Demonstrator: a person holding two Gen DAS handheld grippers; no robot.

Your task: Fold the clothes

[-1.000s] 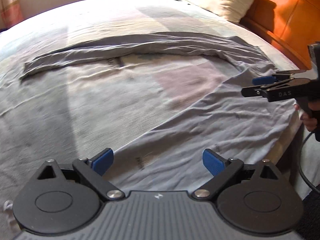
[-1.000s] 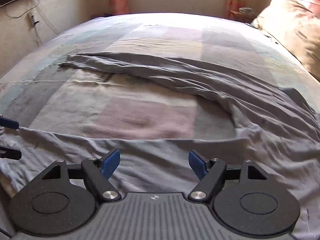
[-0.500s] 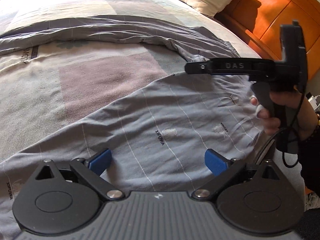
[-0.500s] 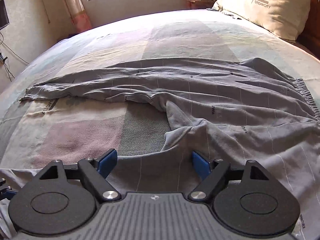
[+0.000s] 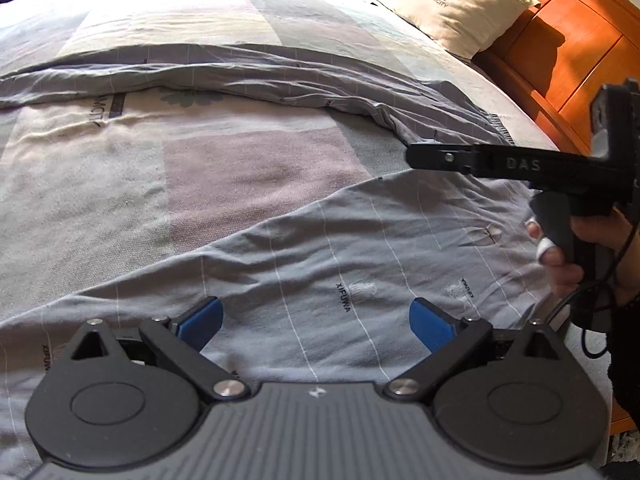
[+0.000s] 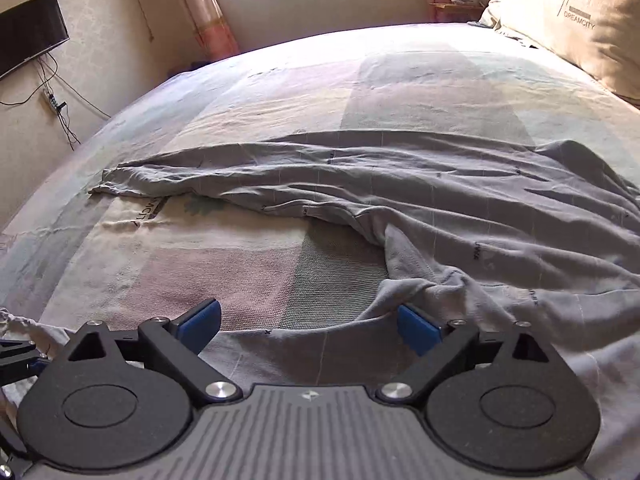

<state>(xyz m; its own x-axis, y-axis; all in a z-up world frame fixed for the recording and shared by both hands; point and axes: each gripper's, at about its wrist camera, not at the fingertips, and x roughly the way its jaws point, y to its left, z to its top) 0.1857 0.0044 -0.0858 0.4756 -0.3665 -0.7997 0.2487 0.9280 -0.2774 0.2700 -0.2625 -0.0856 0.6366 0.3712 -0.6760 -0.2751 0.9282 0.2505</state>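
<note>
One pair of grey pants (image 6: 440, 200) lies spread across the bed (image 6: 360, 92). In the right wrist view, one leg runs from the middle left of the frame to the right side, and the other leg crosses the bottom, right under the camera. The waistband with its stretchy edge (image 5: 496, 122) sits at the right of the left wrist view, near the wooden headboard (image 5: 568, 52). A cream pillow (image 5: 448, 4) rests at the top right.

The left gripper (image 5: 316, 318) has its jaws wide open, with only flat cloth under them and nothing pinched. The right gripper (image 6: 310, 326) has jaws that are opening, and the cloth edge lies between them but is not squeezed. A hand (image 5: 568, 252) holds that right gripper at the right side of the left wrist view.

The pants look thin, soft and light. They will likely flop, wrinkle and slide on the bedcover, so one pinch alone may let them sag. I think good places to grab are the hem of the near leg and the waistband, because those edges are thicker. Lifting both ends together should keep the leg flat while it folds over the far one.
</note>
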